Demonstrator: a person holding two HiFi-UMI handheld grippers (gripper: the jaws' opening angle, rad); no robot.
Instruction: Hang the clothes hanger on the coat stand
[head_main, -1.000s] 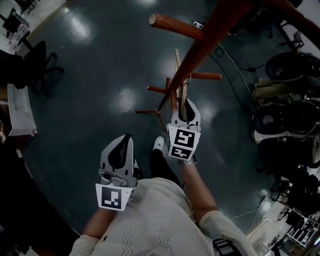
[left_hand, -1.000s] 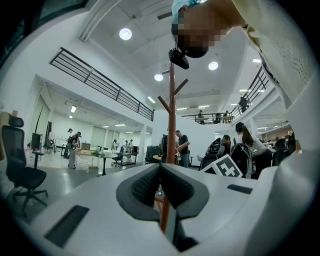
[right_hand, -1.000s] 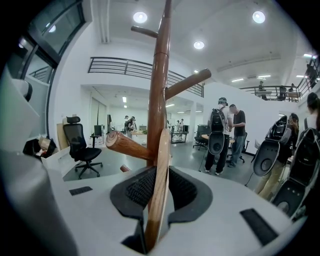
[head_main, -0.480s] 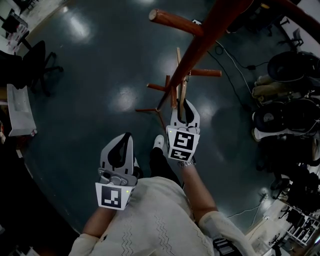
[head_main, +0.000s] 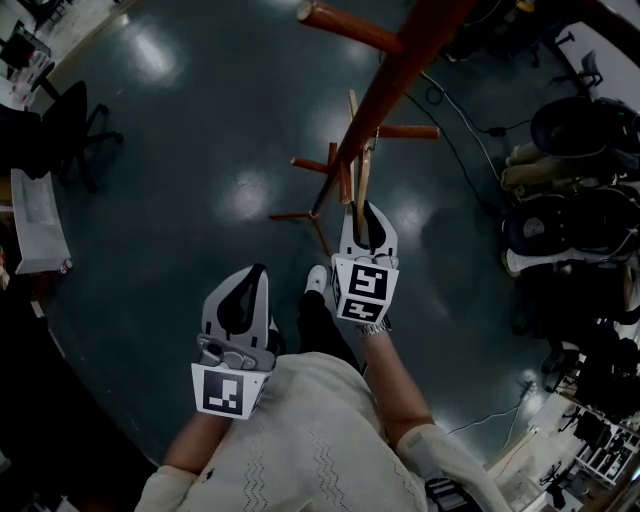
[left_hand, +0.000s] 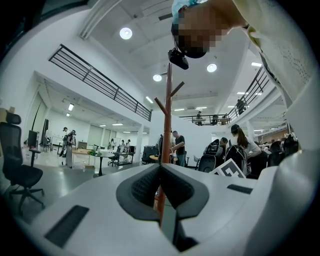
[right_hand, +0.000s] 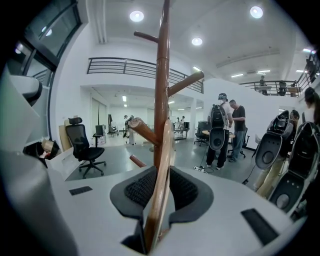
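Hardly anything has moved: my right hand-held gripper (head_main: 366, 212) still pinches the clothes hanger (head_main: 361, 165) near the coat stand (head_main: 392, 78). My left hand-held gripper (head_main: 252, 274) is closed and empty. The hanging is not done yet.

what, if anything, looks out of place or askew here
Nothing stands out. The light wooden clothes hanger is clamped in the right gripper, close by the reddish-brown wooden coat stand and not yet hung on a peg. The left gripper is shut and empty.
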